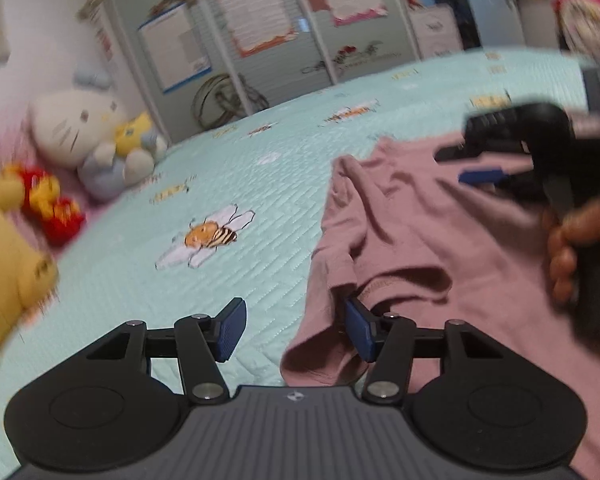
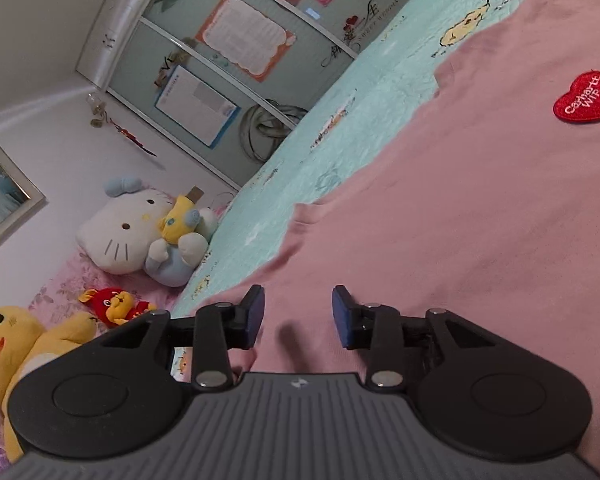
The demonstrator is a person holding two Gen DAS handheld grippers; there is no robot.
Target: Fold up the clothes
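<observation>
A pink shirt (image 1: 440, 240) lies on the bed (image 1: 140, 280), over its mint quilt printed with bees. In the left wrist view the shirt fills the right half, rumpled, with its near edge folded into a hanging lip by the left gripper (image 1: 296, 330). That gripper's jaws stand spread; its right pad sits against the shirt's edge fold, while the left pad is over bare quilt. To the left of the shirt the quilt runs clear as far as the plush toys (image 1: 96, 140) at the bed's far side.

In the right wrist view the shirt's edge runs diagonally from the lower left to the upper right, and a red heart patch (image 2: 586, 97) shows at the right. The right gripper (image 2: 298, 316) hovers over flat pink cloth, jaws spread, pinching nothing.
</observation>
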